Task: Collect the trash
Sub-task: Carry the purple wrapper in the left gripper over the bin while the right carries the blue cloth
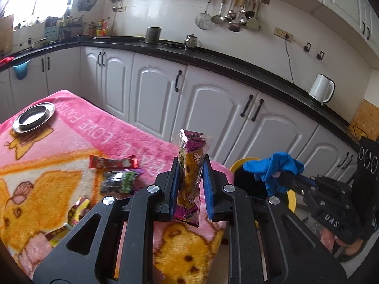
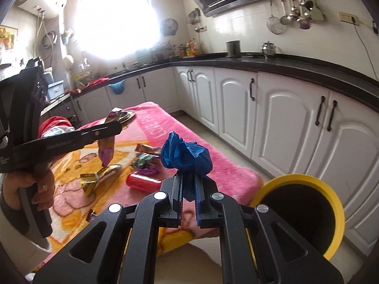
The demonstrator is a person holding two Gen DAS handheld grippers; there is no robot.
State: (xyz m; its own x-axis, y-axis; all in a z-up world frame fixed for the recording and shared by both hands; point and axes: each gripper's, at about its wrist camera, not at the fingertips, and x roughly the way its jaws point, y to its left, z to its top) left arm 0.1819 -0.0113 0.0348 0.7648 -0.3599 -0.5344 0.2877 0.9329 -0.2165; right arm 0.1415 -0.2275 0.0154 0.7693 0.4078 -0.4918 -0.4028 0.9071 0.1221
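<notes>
My left gripper [image 1: 190, 165] is shut on a yellow and purple snack wrapper [image 1: 191, 165], held upright above the pink blanket table [image 1: 118, 127]; it also shows in the right wrist view [image 2: 106, 146]. My right gripper [image 2: 188, 179] is shut on a crumpled blue bag [image 2: 187, 156], seen from the left wrist view [image 1: 272, 168] above the yellow-rimmed bin [image 2: 298, 208]. On the table lie a red wrapper [image 1: 112, 162], a dark green wrapper [image 1: 118, 181], a red can [image 2: 143, 182] and a gold wrapper [image 2: 99, 177].
A steel dish [image 1: 34, 117] stands at the table's far corner. White cabinets [image 1: 213, 104] under a black counter run behind the table and bin. A white kettle [image 1: 322, 91] stands on the counter.
</notes>
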